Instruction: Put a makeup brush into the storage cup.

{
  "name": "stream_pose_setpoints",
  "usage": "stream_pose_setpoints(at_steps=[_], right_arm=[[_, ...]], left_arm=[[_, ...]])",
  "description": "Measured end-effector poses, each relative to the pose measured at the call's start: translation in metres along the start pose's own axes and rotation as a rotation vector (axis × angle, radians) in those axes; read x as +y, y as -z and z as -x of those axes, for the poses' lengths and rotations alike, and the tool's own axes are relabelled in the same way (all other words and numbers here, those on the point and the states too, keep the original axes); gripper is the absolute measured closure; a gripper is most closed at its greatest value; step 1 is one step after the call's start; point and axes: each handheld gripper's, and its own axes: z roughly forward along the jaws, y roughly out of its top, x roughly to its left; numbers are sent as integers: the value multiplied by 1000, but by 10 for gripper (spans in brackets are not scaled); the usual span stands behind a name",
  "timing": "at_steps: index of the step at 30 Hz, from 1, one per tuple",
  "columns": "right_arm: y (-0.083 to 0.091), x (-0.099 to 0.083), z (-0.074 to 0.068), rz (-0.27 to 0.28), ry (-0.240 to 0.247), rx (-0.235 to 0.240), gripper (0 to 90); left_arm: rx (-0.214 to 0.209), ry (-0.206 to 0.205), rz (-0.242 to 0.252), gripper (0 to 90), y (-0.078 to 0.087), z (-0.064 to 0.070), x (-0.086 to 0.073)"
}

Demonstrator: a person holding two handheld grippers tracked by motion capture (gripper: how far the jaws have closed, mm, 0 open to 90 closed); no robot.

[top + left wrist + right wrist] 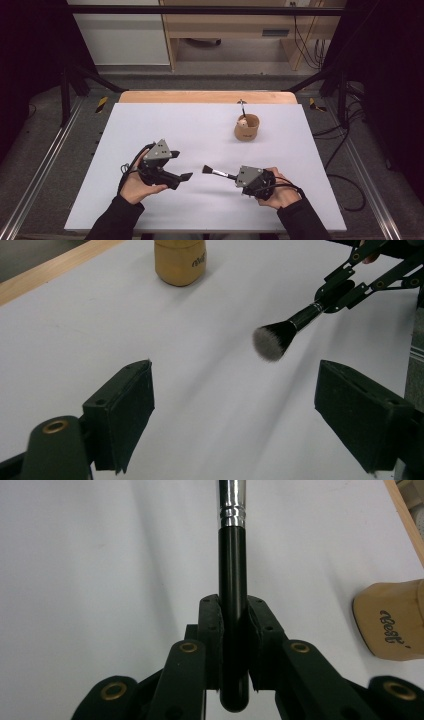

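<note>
A makeup brush point(215, 172) with a black handle and a silver ferrule is held level just above the white board point(150, 120), its dark bristles pointing left. My right gripper point(233, 176) is shut on the brush handle point(233, 605), which passes between the jaws of that gripper point(233, 625). My left gripper point(181, 165) stands open a little left of the bristles, with nothing between its pads. In the left gripper view the brush head point(272, 340) hangs ahead of the open left gripper point(240, 415), with the right gripper point(345, 290) behind it.
A tan wooden cup point(246, 127) stands at the back right of the board with another brush point(242, 105) upright in it; the cup point(180, 260) point(395, 625) is also seen from both grippers. The table's wooden edge point(200, 96) runs behind the board.
</note>
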Motion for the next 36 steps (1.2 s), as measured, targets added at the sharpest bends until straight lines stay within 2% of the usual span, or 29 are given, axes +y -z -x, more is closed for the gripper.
stream_pose_setpoints(at_steps=[3, 5, 12, 26, 34, 36], right_arm=[[0, -2, -1, 16, -34, -1, 793], [0, -3, 0, 14, -37, 4, 793], [-2, -6, -2, 34, -93, -9, 792], [-6, -12, -7, 84, -170, -17, 793], [-7, -12, -11, 111, -198, -22, 793], [-8, -12, -11, 123, -218, -20, 793]], left_arm=[[5, 24, 23, 154, 1, 0, -5], [11, 40, 35, 154, 1, 0, -8], [17, 84, 69, 154, 0, 2, -18], [26, 133, 99, 151, -6, 9, -26], [10, 169, 135, 151, -11, 13, -27], [8, 178, 144, 150, -11, 14, -27]])
